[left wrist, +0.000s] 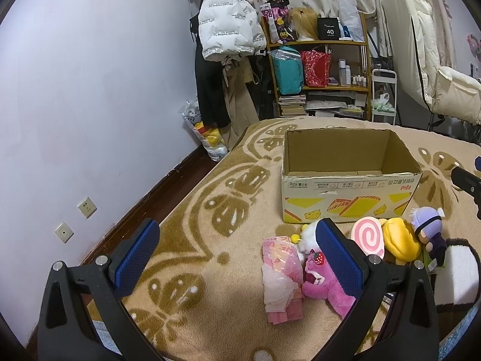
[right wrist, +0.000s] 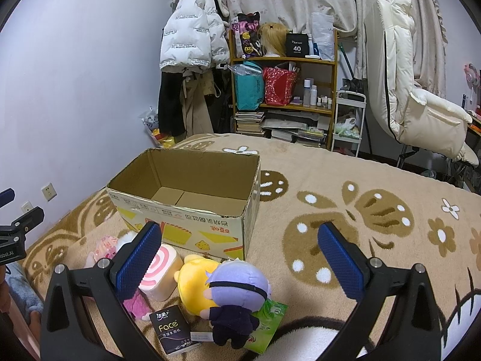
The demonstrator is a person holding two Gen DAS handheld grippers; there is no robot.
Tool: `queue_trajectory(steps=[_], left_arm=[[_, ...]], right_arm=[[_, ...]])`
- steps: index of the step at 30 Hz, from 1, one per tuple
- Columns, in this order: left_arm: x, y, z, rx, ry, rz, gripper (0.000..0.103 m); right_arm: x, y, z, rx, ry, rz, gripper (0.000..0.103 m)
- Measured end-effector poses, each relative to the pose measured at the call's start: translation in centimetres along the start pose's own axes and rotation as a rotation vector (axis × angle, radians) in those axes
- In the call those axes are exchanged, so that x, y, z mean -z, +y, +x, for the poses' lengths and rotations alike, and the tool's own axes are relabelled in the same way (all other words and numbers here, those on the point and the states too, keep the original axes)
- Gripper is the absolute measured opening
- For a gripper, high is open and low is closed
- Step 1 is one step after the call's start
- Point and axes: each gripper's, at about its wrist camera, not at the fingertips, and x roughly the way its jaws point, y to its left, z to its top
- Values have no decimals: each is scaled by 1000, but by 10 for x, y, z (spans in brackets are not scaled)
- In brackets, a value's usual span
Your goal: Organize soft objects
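An open cardboard box (left wrist: 350,194) (right wrist: 192,222) with nothing inside stands on a beige blanket. In front of it lies a row of soft things: a pink tissue pack (left wrist: 281,279), a magenta bear plush (left wrist: 323,282), a white fluffy toy (left wrist: 308,234), a pink swirl-roll plush (left wrist: 369,238) (right wrist: 159,273), a yellow plush (left wrist: 401,242) (right wrist: 195,282) and a purple-haired doll (left wrist: 428,228) (right wrist: 237,294). My left gripper (left wrist: 237,255) hovers open above the blanket, its right finger over the bear. My right gripper (right wrist: 239,258) is open above the doll and yellow plush.
A black tissue pack (right wrist: 174,328) and a green packet (right wrist: 267,325) lie beside the doll. The bed's left edge (left wrist: 168,192) drops toward a wall. Behind the bed stand a cluttered shelf (left wrist: 321,69), hanging coats (left wrist: 228,24) and a padded chair (right wrist: 412,96).
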Motion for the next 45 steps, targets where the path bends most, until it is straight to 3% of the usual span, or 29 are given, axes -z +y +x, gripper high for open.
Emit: queue_trajectory(steps=[6,13,16,25,42,43,45], left_arm=[[4,-1,19,1,93,0,103],[0,-4,46,15,196,-20,103],[-4,-5,55,-5,209,-13,103],[-18,-5,90,27,277,-50,103],[5,-24,152,55,481,10,103],[8,-24,156,60,497,13,103],[12,-24,164,81,541,10,103]], right_arm=[[1,3,8,17,56,0,103],[6,1,22,-33,126,34,103],[0,-4,28,-58,153,52,103],[-8,1,49,-74,218,44,103],[25,0,106,-101,441,54,103],[26,2,106,-105,443,41,97],[29,4,109,-118,446,28,96]])
